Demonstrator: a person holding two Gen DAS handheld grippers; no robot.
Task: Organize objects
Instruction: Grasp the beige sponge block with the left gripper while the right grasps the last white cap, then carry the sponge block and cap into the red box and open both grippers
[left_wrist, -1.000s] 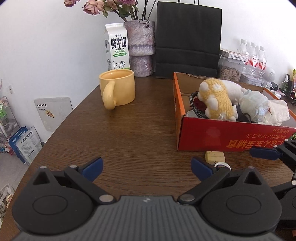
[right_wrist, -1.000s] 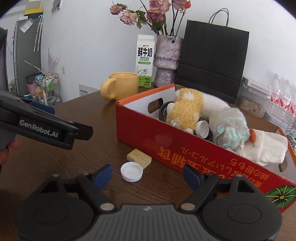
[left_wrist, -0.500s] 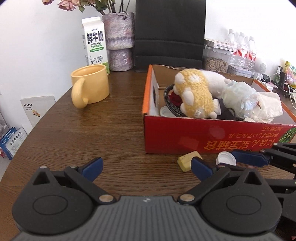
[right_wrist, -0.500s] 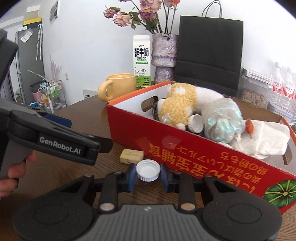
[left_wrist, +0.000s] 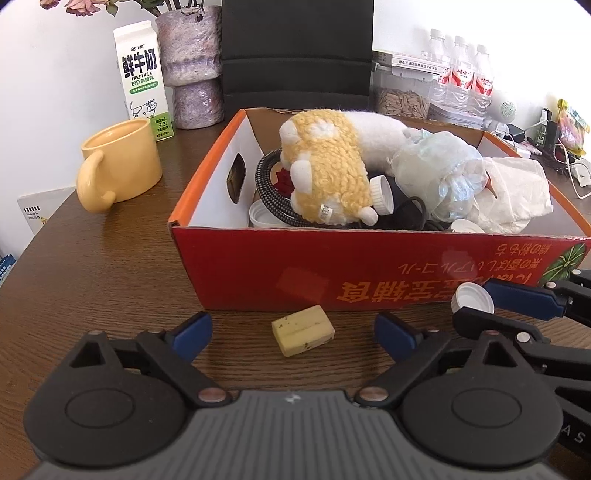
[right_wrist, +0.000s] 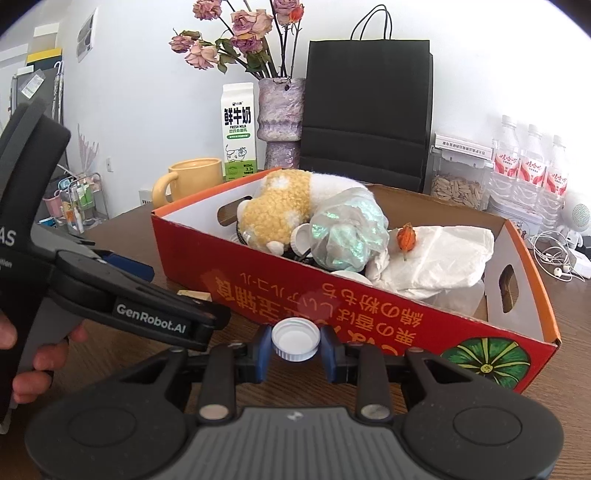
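Observation:
My right gripper (right_wrist: 295, 345) is shut on a white bottle cap (right_wrist: 295, 339) and holds it just above the table in front of the red cardboard box (right_wrist: 369, 314). The cap also shows in the left wrist view (left_wrist: 472, 298). My left gripper (left_wrist: 291, 328) is open, with a small yellow block (left_wrist: 303, 329) on the table between its fingers. The box (left_wrist: 295, 269) holds a yellow-and-white plush toy (left_wrist: 328, 173), a crumpled clear plastic bottle (left_wrist: 439, 166), white paper (left_wrist: 517, 195), a black cable and caps.
A yellow mug (left_wrist: 122, 166), a milk carton (left_wrist: 144, 77), a purple vase (left_wrist: 192, 62) and a black paper bag (left_wrist: 295, 51) stand behind the box. Water bottles (right_wrist: 528, 166) and a seed jar (right_wrist: 458, 188) are at the back right. The table edge runs along the left.
My right gripper closed on the white cap and lifted it off the table. My left gripper moved right and forward, bringing the yellow block between its open fingers.

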